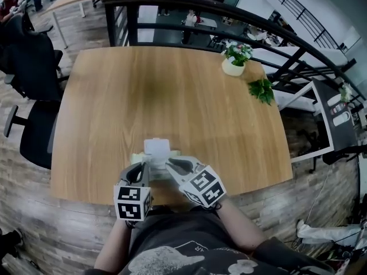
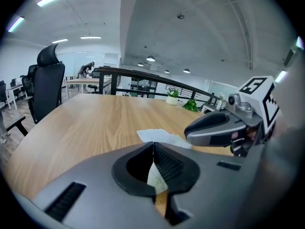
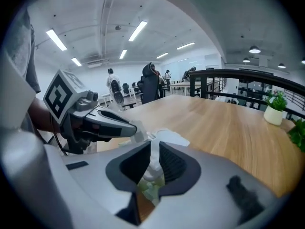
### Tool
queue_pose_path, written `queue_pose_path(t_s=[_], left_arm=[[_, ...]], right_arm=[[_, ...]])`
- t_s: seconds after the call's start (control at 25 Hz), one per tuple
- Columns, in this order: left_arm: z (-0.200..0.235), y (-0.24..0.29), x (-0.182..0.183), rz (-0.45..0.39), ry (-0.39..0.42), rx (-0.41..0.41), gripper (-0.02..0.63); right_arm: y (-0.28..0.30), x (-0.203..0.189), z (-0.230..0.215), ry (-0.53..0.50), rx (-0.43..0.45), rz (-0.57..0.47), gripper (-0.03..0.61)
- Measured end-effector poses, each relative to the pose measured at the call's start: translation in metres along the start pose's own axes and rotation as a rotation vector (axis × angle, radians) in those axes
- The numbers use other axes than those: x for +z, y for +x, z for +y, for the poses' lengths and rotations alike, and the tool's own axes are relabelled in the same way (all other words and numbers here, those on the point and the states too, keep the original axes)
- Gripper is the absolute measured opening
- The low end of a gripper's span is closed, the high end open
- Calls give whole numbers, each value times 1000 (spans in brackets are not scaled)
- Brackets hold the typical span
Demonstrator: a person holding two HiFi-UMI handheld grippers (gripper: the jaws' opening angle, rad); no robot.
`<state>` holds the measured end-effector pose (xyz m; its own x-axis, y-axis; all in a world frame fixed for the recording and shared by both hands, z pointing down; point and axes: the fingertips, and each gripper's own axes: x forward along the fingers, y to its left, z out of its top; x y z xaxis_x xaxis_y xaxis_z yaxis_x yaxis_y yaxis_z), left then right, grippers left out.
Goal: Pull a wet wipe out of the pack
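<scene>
- Head view: both forearms stretched forward and down from the body, meeting at the near edge of the wooden table [image 1: 172, 96].
- Left gripper [image 1: 143, 168] and right gripper [image 1: 171, 164] angled in toward each other, tips close together over the wet wipe pack [image 1: 135, 157], marker cubes toward the body.
- White wipe [image 1: 157, 147] standing up from the top of the pack, just past both tips.
- Potted plant [image 1: 234, 62] and a green sprig [image 1: 262, 89] well apart, at the far right of the table; black office chair [image 1: 34, 130] off its left side.
- Left gripper view: held low, aimed along the tabletop. Jaws pressed together on a thin pale edge of the wet wipe pack [image 2: 158, 179], pinched between them.
- Right gripper [image 2: 195, 130] reaching in from the right, its tip just beside the white wipe [image 2: 155, 136].
- Right gripper view: also low and near level. Jaws drawn narrow, clamped on the bunched white wipe [image 3: 153, 163] rising between them, with the pale green wet wipe pack [image 3: 148, 191] directly beneath.
- Left gripper [image 3: 128, 128] coming in from the left, its tip close against the wipe.
</scene>
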<state>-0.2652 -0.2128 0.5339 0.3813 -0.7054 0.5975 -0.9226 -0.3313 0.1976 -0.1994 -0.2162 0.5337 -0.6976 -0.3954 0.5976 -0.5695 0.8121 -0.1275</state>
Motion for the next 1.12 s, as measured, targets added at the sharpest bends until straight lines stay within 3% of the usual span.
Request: queue_pose_path(t_s=[0.12,0.28,0.56,0.92,1.12], left_arm=[[2,3,-1,4,3,-16,17],[4,2,-4,12,-14,-17,17],[1,3,-1,27,11,8,17],[0,0,-2,22,-18,42,17],[1,-1,-2,20,-28,52,17]], right_arm=[[12,-10,6,-42,50,83,105],[19,-19,4,-83,50,138,120],[18,-28,-8,-42,69,164,147],[22,-27,1,-112,49,147,134],[21,-26,-7,-127,17,150,59]])
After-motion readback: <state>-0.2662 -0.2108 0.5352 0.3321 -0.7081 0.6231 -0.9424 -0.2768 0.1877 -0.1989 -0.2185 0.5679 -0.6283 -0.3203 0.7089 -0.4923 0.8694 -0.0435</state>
